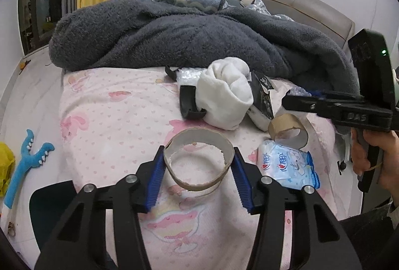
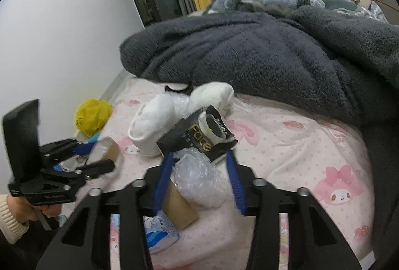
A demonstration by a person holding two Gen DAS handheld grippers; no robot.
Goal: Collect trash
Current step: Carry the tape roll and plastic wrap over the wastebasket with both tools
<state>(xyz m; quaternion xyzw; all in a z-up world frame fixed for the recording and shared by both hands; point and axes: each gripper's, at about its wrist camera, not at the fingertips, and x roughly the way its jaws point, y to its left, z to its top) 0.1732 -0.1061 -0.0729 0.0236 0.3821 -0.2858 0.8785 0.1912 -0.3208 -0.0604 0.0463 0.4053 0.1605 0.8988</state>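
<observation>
My left claw had its blue pads against both sides of a flat cardboard ring, gripping it just above the pink bed sheet. My right claw had its pads pressed on a crumpled wad of bubble wrap, which it held clear of the sheet, with a black packet lying against the wad's far side. Beyond the ring a rolled white sock lay beside a black strap. Right of the ring lay a blue and white tissue pack and, touching it, a torn cardboard tube. Behind the sock a dark grey blanket was heaped across the bed.
</observation>
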